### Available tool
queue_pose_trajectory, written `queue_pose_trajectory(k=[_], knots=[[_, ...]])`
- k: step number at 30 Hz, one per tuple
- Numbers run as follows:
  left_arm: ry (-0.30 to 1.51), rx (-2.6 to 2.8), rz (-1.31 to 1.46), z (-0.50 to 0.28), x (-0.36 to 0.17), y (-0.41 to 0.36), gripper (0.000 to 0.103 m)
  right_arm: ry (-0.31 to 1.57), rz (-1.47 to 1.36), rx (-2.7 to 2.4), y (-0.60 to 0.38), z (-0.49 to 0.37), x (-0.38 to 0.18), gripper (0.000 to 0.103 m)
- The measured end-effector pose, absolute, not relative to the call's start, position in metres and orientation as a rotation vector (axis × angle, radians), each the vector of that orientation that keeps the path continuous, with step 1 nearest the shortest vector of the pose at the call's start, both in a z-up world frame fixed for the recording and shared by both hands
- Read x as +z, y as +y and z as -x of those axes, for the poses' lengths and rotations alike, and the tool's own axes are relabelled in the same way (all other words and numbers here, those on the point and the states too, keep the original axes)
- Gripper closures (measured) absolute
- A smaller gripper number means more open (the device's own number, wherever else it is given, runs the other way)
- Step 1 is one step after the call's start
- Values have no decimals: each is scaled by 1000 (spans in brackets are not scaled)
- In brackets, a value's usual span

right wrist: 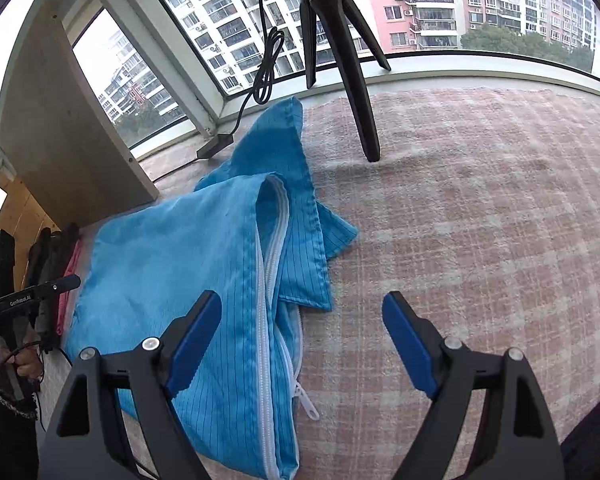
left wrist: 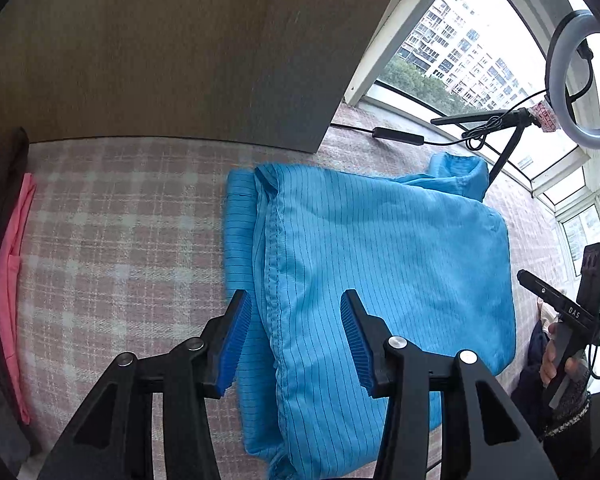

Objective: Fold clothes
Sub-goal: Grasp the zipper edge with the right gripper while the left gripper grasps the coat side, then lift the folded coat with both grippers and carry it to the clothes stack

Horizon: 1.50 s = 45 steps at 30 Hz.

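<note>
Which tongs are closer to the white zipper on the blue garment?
Right. The right tongs stand open over the white zipper; the left tongs hover over the blue garment at its opposite seamed edge.

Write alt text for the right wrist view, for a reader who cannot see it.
An open right gripper hovers over the zipped edge of a folded blue pinstriped garment on a pink checked blanket. A black tripod stands by the window behind.
</note>
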<state>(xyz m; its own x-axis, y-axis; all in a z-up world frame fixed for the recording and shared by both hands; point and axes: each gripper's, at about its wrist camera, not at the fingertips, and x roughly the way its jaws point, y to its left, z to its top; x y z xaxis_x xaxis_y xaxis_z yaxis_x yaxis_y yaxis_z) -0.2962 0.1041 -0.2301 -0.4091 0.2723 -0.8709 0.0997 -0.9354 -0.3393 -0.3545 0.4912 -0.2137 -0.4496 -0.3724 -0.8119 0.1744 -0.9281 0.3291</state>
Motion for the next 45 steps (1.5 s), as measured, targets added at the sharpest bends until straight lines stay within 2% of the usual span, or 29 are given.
queue_pose_trajectory(k=[5,14,15,17,19,21,25,27,30,31,33,34,35,36,39,45], knots=[[-469,2520,1683,312,-237,106,56,-183,-1501,-2371,466,371,-235,21],[-510,2491,1737,351,-263,87,53,-97,-1524,-2303,453,397,-252,20],[-512,2474,1746,354,-265,89,52,-80,-1517,-2290,451,398,-252,18],[-506,2451,1758,359,-269,94,51,-37,-1499,-2258,447,398,-253,8],[-471,2450,1745,360,-269,99,45,8,-1472,-2236,442,397,-254,3],[-424,2456,1741,361,-269,104,45,48,-1435,-2229,439,395,-255,3],[-334,2482,1708,357,-269,114,45,-3,-1392,-2234,442,398,-255,3],[-275,2497,1696,356,-268,119,51,8,-1384,-2231,440,398,-254,3],[-252,2490,1672,353,-268,124,73,19,-1363,-2210,436,397,-253,12],[-254,2484,1662,353,-269,124,81,13,-1354,-2195,435,396,-252,18],[-215,2495,1617,350,-269,129,93,-21,-1336,-2177,435,396,-252,39],[-196,2501,1595,348,-269,132,95,-77,-1338,-2155,437,397,-253,58],[-176,2505,1572,346,-269,134,96,-129,-1340,-2131,438,399,-255,73],[-158,2510,1550,345,-269,137,97,-171,-1345,-2102,438,399,-258,79],[-205,2518,1528,344,-267,136,99,-188,-1323,-2092,433,397,-260,87],[-302,2542,1440,333,-239,134,99,-133,-1218,-2164,420,379,-232,92]])
